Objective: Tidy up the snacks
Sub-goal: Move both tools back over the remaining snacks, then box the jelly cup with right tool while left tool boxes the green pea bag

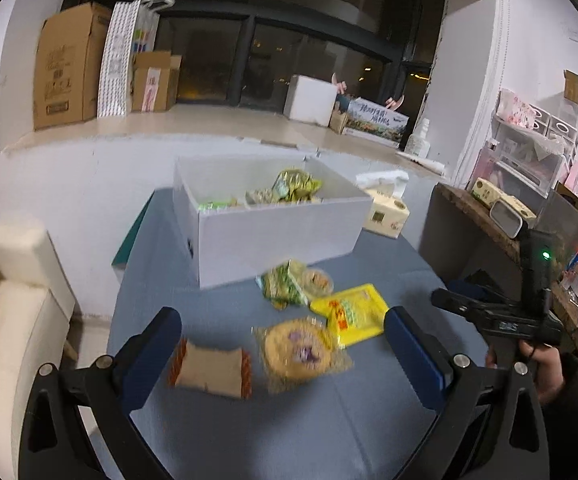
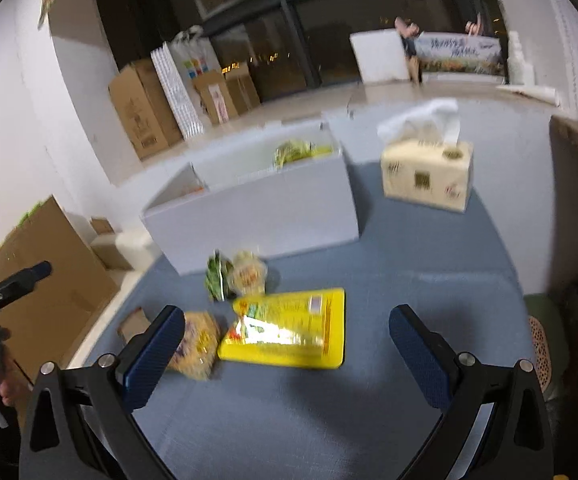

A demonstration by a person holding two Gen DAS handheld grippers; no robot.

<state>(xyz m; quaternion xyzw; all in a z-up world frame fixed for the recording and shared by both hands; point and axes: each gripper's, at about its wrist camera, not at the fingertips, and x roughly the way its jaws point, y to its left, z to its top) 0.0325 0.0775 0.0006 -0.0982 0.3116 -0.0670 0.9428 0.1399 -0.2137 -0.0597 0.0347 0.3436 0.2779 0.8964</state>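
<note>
A white box (image 1: 277,236) stands on the blue table and holds green snack packs (image 1: 295,186); it also shows in the right wrist view (image 2: 257,216). In front of it lie a green pack (image 1: 283,284), a small round snack (image 1: 317,282), a yellow packet (image 1: 351,312), a round cake in clear wrap (image 1: 299,348) and a brown bar (image 1: 211,368). My left gripper (image 1: 283,344) is open above the cake and bar. My right gripper (image 2: 285,344) is open, with the yellow packet (image 2: 289,330) between its fingers' line of sight. The right gripper also shows in the left view (image 1: 489,312).
A tissue box (image 2: 427,174) stands to the right of the white box. A dark wooden shelf (image 1: 481,220) with clutter borders the table's right side. Cardboard boxes (image 2: 49,280) stand on the floor at left. A cream sofa (image 1: 9,300) is left of the table.
</note>
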